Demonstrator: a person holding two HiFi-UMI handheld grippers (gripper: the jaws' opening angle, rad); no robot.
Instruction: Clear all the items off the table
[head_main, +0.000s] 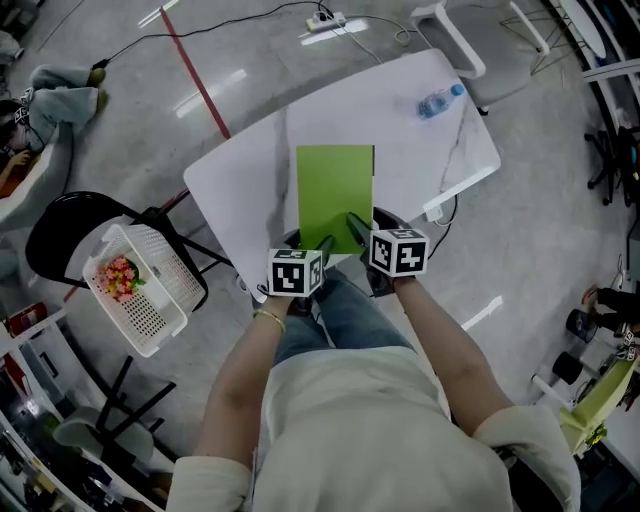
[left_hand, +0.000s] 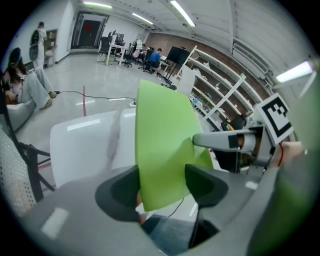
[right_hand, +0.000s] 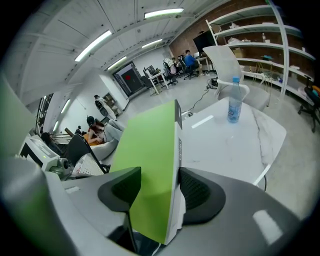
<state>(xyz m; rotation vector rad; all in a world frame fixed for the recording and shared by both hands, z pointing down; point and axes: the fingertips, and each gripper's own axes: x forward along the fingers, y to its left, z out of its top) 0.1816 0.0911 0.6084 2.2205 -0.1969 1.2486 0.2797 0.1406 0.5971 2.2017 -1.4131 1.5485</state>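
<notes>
The left gripper (left_hand: 162, 187) and right gripper (right_hand: 155, 192) each pinch the green book (head_main: 335, 190) at its near edge, sharing its weight above the table (head_main: 240, 190); the left seems to clamp only the cover. The water bottle (head_main: 438, 102) stands at the far corner.

Left gripper (head_main: 324, 244), right gripper (head_main: 358, 230): side by side, clamped on green book (head_main: 335, 185).

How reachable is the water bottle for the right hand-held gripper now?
Probably not yet. The right hand-held gripper is shut on the green book, and the water bottle stands at the far corner of the table. The surface between looks bare, so its load is the main obstacle.
</notes>
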